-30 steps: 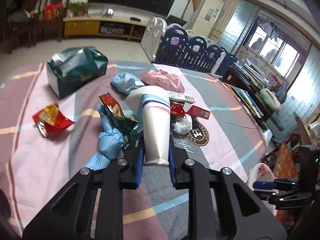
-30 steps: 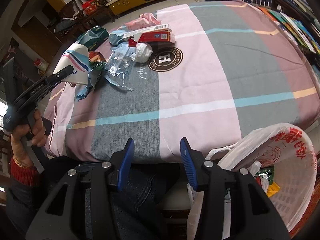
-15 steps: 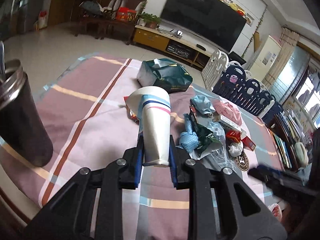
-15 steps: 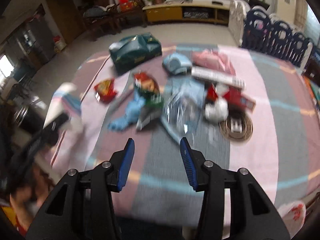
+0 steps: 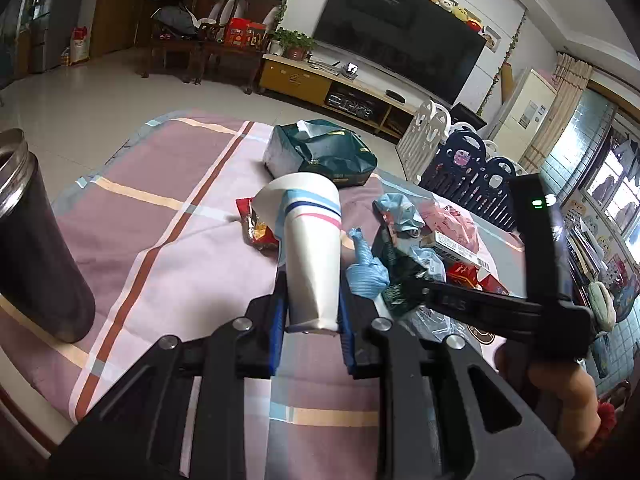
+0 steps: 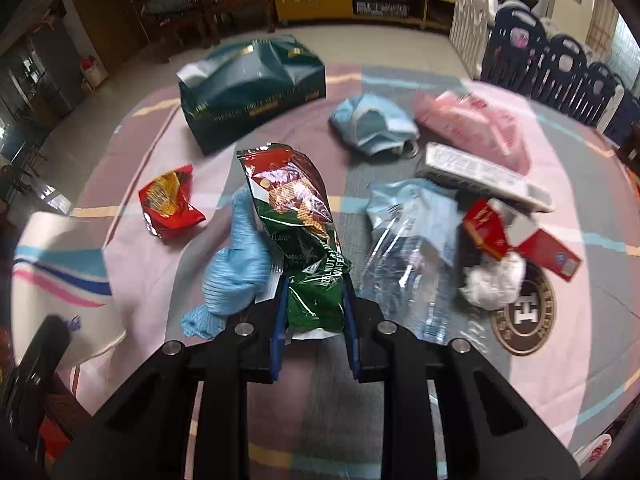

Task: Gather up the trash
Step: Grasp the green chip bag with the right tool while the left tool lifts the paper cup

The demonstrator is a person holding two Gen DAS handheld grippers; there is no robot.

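Observation:
My left gripper (image 5: 313,316) is shut on a white paper cup (image 5: 310,248) with blue and pink stripes, held above the table's near left side. The cup also shows at the left edge of the right wrist view (image 6: 60,276). My right gripper (image 6: 314,312) has its fingers on either side of a green and red wafer wrapper (image 6: 298,232) lying in the trash pile; whether they press on it does not show. A blue glove (image 6: 236,268) lies just left of that wrapper. The right gripper's body (image 5: 500,304) crosses the left wrist view.
Other trash on the striped cloth: red snack packet (image 6: 170,202), dark green tissue pack (image 6: 252,84), blue mask (image 6: 370,124), pink bag (image 6: 472,128), clear plastic bag (image 6: 404,248), red cartons (image 6: 520,240), white wad (image 6: 494,280). A dark steel tumbler (image 5: 34,248) stands at the table's near left corner.
My right gripper swung from over the white bag beside the table to the trash pile and now straddles the wafer wrapper. My left gripper carried the cup left and back toward the tumbler.

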